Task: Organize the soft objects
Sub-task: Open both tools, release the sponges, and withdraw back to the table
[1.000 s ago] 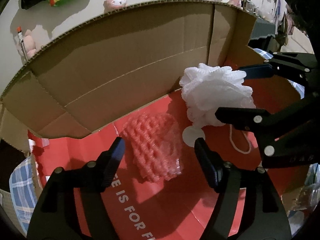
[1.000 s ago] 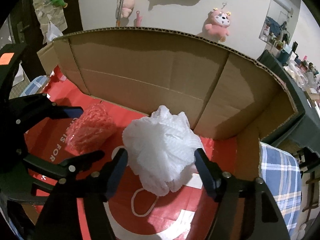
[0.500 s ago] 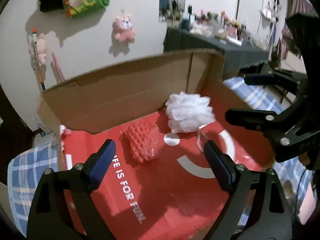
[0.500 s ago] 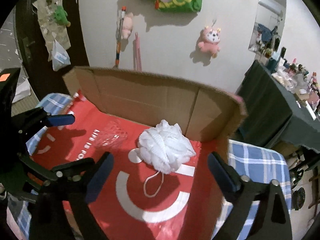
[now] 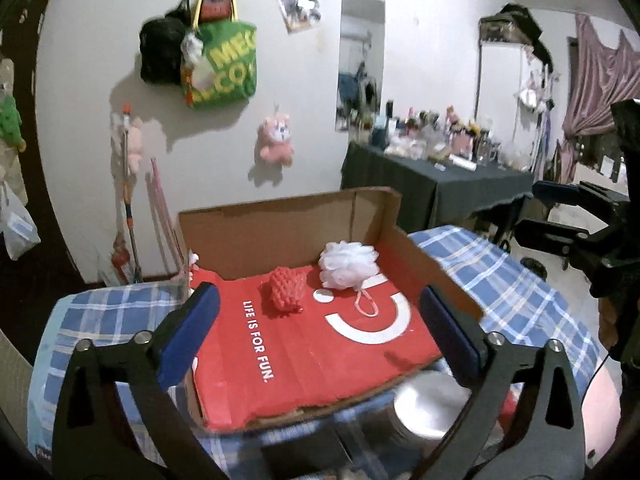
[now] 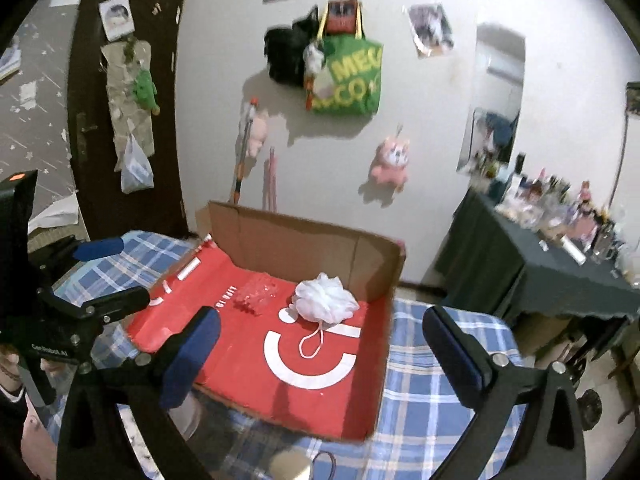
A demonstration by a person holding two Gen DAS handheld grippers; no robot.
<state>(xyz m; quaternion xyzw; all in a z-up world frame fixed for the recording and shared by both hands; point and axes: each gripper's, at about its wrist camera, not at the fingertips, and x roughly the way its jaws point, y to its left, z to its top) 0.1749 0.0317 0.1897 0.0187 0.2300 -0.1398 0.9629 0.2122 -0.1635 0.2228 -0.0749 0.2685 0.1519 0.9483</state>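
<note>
Now, both grippers, left gripper and right gripper, spread wide and empty, cardboard box on blue plaid tablecloth, white bath pouf inside, green tote on wall.

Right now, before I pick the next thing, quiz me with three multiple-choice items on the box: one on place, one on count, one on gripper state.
1. Where does the white bath pouf lie?
A. on the plaid cloth outside the box
B. in the cardboard box, near its back wall
C. between the left gripper's fingers

2. How many soft items lie in the box?
A. one
B. two
C. four

3. How do both grippers stand?
A. both open and empty
B. both shut on items
C. left open, right shut

Answers:
1 B, the pouf sits on the red floor by the back corner.
2 B, only the pouf and the red mesh sponge show there.
3 A, the left gripper and the right gripper have spread jaws with nothing between.
</note>
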